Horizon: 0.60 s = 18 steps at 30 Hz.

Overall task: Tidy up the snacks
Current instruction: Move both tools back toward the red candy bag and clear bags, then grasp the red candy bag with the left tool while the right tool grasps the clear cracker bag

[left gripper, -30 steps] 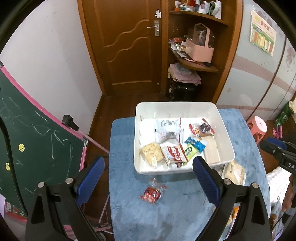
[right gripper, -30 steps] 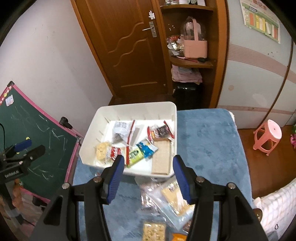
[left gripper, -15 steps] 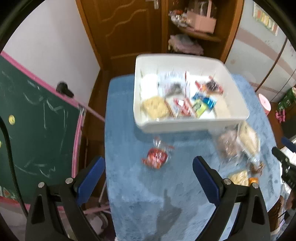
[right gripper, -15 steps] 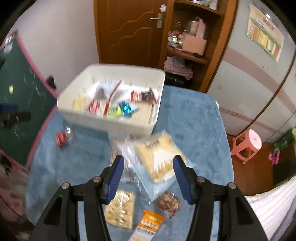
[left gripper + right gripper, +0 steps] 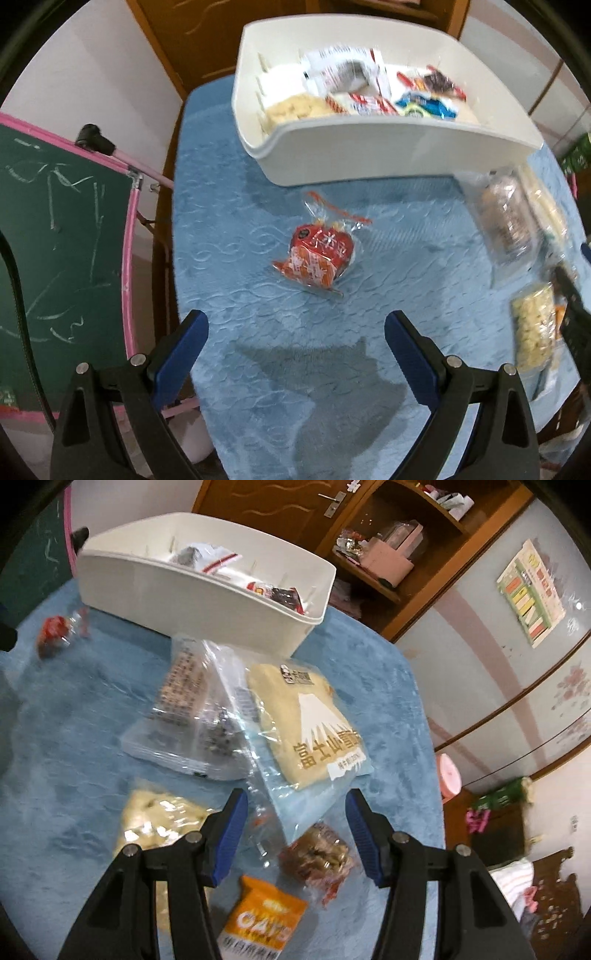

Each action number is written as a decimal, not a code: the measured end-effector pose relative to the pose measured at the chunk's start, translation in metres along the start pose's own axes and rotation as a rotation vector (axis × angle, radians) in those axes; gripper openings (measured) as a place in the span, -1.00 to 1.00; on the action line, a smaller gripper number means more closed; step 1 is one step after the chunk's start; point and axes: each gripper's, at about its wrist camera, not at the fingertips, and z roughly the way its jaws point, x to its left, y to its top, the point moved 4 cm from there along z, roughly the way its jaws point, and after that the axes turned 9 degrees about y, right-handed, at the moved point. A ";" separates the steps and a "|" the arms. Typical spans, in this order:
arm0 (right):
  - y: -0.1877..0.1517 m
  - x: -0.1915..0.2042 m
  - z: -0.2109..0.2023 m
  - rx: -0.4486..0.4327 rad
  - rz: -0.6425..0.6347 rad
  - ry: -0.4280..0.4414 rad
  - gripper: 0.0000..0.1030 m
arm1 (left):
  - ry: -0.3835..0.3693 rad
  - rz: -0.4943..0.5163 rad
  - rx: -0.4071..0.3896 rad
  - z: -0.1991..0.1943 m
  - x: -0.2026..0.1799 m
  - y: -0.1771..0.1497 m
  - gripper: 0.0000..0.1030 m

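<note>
A white bin [image 5: 388,144] holding several snack packets stands at the far side of a blue-covered table [image 5: 258,369]. In the left wrist view a red snack packet [image 5: 317,254] lies in front of the bin, and my left gripper [image 5: 295,332] hangs open just short of it, with nothing between its fingers. The right wrist view shows the bin [image 5: 192,605] beyond a yellow cake bag [image 5: 310,723], a clear cookie pack [image 5: 192,709], a brown nut packet [image 5: 317,860] and an orange oats packet [image 5: 262,923]. My right gripper [image 5: 293,827] is open above the nut packet and the cake bag's near corner.
A green chalkboard with a pink frame [image 5: 62,258] stands off the table's left edge. A pale puffed snack bag [image 5: 155,827] lies at the left of my right gripper. A pink stool [image 5: 448,775] and wooden shelves [image 5: 380,554] stand beyond the table.
Both grippers have dropped toward the table and tilted downward. The red packet now sits closer ahead of the left gripper, and the loose packets fill the right wrist view. Neither gripper's jaw spacing changed.
</note>
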 end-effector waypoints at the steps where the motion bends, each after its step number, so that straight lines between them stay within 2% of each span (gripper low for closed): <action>1: 0.000 0.000 0.004 -0.004 -0.014 -0.027 0.08 | 0.004 0.008 0.005 0.004 -0.002 0.001 0.86; 9: 0.009 -0.002 0.026 -0.023 -0.091 -0.117 0.08 | -0.001 0.054 0.027 0.033 -0.019 0.016 0.86; 15: 0.020 -0.004 0.032 -0.049 -0.147 -0.136 0.08 | -0.009 0.060 0.040 0.046 -0.027 0.027 0.86; 18: 0.024 -0.006 0.037 -0.042 -0.147 -0.111 0.06 | -0.014 0.044 0.050 0.050 -0.026 0.030 0.86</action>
